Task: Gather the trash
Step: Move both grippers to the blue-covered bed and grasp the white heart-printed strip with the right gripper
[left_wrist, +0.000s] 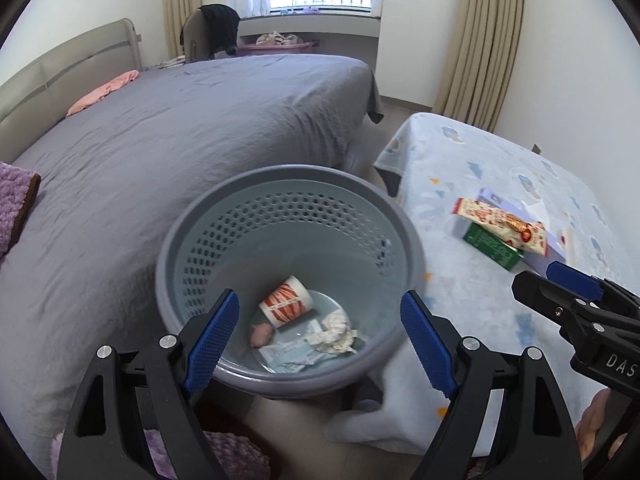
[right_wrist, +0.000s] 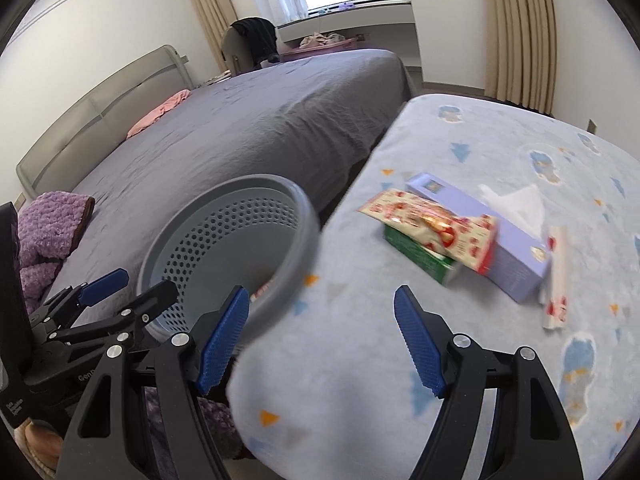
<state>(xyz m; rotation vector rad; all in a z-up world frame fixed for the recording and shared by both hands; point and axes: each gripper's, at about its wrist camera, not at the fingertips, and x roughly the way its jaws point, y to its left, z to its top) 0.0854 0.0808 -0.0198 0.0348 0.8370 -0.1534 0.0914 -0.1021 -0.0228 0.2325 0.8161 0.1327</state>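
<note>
A grey perforated waste basket stands between the bed and the small table; it also shows in the right wrist view. In it lie a red-and-white paper cup, crumpled paper, a pink scrap and a flat wrapper. My left gripper is open and empty over the basket's near rim. My right gripper is open and empty above the table's near edge; it also shows in the left wrist view. On the table lie a red-patterned snack wrapper, a green box and a slim red-and-white wrapper.
A lilac tissue box sits on the table with the pale blue patterned cloth. A large bed with a grey cover fills the left. A purple fuzzy blanket lies at its near corner. Curtains and a window stand behind.
</note>
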